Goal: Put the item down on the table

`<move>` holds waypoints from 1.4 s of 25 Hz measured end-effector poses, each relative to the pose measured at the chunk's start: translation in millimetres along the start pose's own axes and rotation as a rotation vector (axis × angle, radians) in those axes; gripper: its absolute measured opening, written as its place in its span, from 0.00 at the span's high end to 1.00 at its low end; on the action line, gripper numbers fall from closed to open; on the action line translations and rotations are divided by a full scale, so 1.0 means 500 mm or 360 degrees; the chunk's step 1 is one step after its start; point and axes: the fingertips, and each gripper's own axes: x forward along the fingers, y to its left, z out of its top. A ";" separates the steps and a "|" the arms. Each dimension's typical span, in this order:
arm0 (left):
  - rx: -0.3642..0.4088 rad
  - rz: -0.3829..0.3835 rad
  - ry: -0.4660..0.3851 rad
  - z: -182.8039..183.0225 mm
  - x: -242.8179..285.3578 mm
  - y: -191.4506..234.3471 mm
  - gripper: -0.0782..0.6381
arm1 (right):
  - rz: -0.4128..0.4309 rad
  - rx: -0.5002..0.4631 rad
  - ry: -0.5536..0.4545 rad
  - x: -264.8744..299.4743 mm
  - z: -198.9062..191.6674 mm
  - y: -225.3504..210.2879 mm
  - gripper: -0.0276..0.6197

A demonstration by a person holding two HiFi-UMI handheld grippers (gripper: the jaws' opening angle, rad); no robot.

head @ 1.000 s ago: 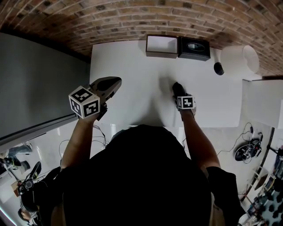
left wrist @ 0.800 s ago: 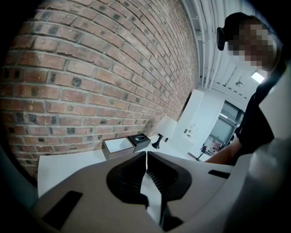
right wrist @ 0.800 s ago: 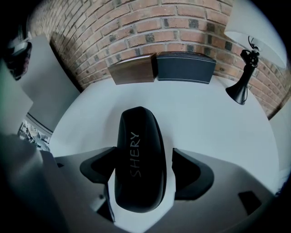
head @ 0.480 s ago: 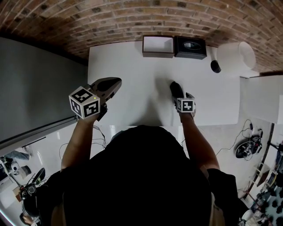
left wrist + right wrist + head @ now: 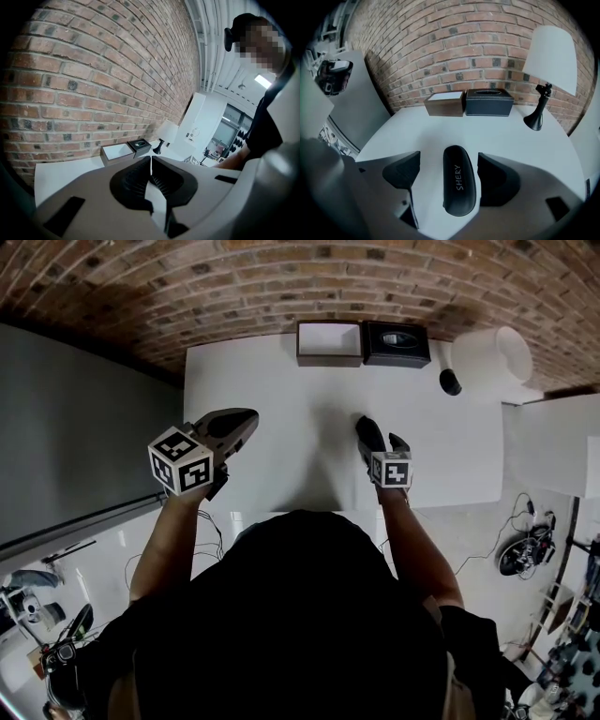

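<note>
A black glasses case (image 5: 459,185) marked "SHERY" lies lengthwise on the white table (image 5: 497,131), between the parted jaws of the right gripper (image 5: 449,161). A strip of bare tabletop shows on either side of the case, so neither jaw touches it. In the head view the case (image 5: 368,432) sits right of the table's middle toward the near edge, with the right gripper (image 5: 382,444) directly over it and its marker cube just behind. At the left, the left gripper (image 5: 230,423) is held over the table's left edge, well apart from the case. Its own view shows the left gripper (image 5: 151,164) with its jaws pressed together and nothing between them. Against the brick wall (image 5: 464,47) at the far edge, a brown open box (image 5: 444,104) stands touching a black tissue box (image 5: 489,102). A lamp with a white shade (image 5: 543,61) stands at the far right corner.
</note>
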 end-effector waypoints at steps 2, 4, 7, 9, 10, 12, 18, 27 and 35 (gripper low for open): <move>0.0005 -0.0009 -0.0004 0.000 -0.001 -0.004 0.85 | -0.0002 -0.0006 -0.0034 -0.011 0.021 0.006 0.35; 0.0014 -0.0012 -0.0014 0.002 -0.004 -0.007 0.85 | -0.0003 0.0004 -0.0062 -0.016 0.038 0.006 0.35; 0.0017 -0.0014 -0.0036 0.007 -0.013 -0.011 0.85 | 0.0009 0.0014 -0.0100 -0.032 0.067 0.014 0.35; 0.0012 -0.0019 -0.0049 0.008 -0.020 -0.014 0.85 | 0.0001 -0.0017 -0.0137 -0.050 0.095 0.018 0.35; 0.0011 -0.0021 -0.0052 0.008 -0.023 -0.015 0.85 | -0.0007 -0.0034 -0.0157 -0.058 0.109 0.019 0.35; 0.0011 -0.0021 -0.0053 0.005 -0.031 -0.016 0.85 | -0.0015 -0.0044 -0.0185 -0.069 0.130 0.021 0.35; 0.0010 0.0002 -0.0069 0.003 -0.057 -0.005 0.85 | -0.0002 -0.0034 -0.0263 -0.098 0.195 0.036 0.35; 0.0031 0.0018 -0.0115 0.029 -0.080 -0.001 0.86 | 0.0033 -0.0060 -0.0411 -0.149 0.303 0.071 0.35; 0.0045 0.0021 -0.0152 0.040 -0.096 -0.005 0.85 | 0.0108 -0.0081 -0.0514 -0.206 0.379 0.110 0.36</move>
